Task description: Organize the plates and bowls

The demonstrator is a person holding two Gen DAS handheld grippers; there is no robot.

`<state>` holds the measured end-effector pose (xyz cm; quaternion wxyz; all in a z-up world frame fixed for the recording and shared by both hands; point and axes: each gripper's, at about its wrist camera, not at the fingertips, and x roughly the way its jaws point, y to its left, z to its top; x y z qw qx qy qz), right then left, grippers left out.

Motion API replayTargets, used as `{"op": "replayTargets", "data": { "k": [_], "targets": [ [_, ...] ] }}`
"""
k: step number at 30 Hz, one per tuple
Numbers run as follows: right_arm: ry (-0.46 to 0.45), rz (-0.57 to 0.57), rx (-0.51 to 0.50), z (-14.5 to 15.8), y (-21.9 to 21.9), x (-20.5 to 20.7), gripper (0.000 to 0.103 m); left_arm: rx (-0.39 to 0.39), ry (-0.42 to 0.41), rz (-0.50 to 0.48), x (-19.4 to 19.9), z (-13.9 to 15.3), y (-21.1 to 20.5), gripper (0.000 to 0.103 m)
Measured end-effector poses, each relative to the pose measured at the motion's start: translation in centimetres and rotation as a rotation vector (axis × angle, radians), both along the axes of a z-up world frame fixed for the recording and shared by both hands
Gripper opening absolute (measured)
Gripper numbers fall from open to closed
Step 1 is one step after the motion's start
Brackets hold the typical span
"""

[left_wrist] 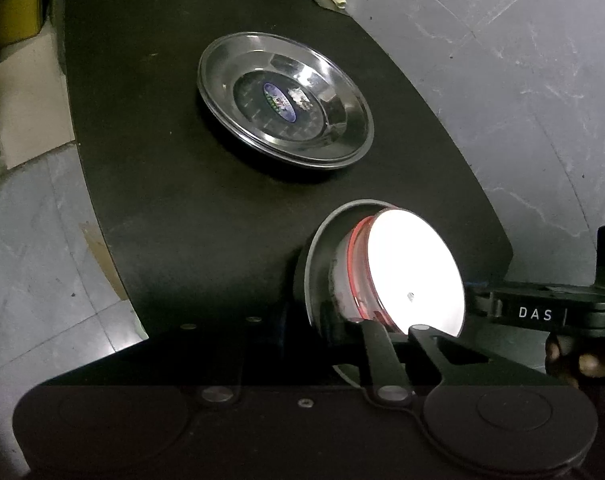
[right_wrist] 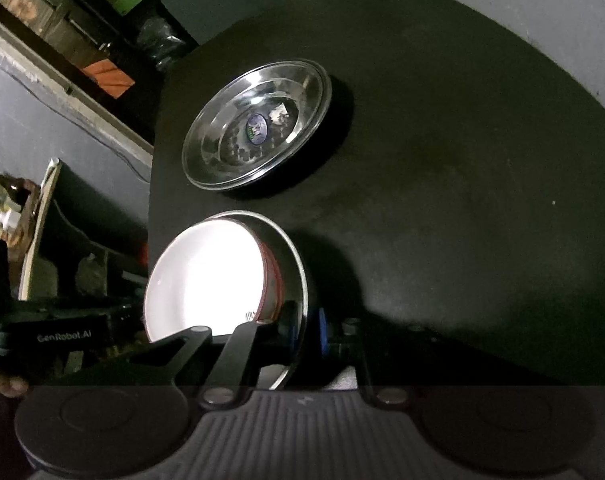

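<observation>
left wrist view: the left gripper (left_wrist: 386,330) has its fingers drawn close on the near rim of a small stack, a white bowl (left_wrist: 416,272) with a red band nested in a steel bowl (left_wrist: 322,256). the pads appear to pinch the rim; the exact contact point is hidden behind the finger links. the stack sits tilted on the near right corner of the black table (left_wrist: 182,208). a steel plate (left_wrist: 284,100) lies flat beyond the stack, well apart from it, toward the middle of the table. the right gripper (left_wrist: 542,314) comes in at the far side of the stack, just beside the white bowl's rim.

right wrist view: the right gripper (right_wrist: 238,334) is likewise closed down on the stack's near rim, pinching the white bowl (right_wrist: 206,276) together with the steel bowl (right_wrist: 294,280). the steel plate (right_wrist: 258,124) lies beyond the stack, up and slightly right of it. the left gripper (right_wrist: 62,336) holds the opposite rim.

judgement: both hands are equally near the stack, and the move toward the plate runs straight away from the fingers. the table edge lies close beside the stack on its outer side; the surface between stack and plate is bare.
</observation>
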<state>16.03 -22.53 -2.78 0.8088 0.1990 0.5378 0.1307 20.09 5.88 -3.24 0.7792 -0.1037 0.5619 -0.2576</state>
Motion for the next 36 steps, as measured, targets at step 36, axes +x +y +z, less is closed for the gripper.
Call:
{"op": "replayTargets", "data": {
  "k": [36],
  "targets": [
    [0.115,0.011,0.114,-1.3,-2.4,5.4,0.021,0.036,0.043,0.138,3.7,0.1,-0.7,0.02]
  ]
}}
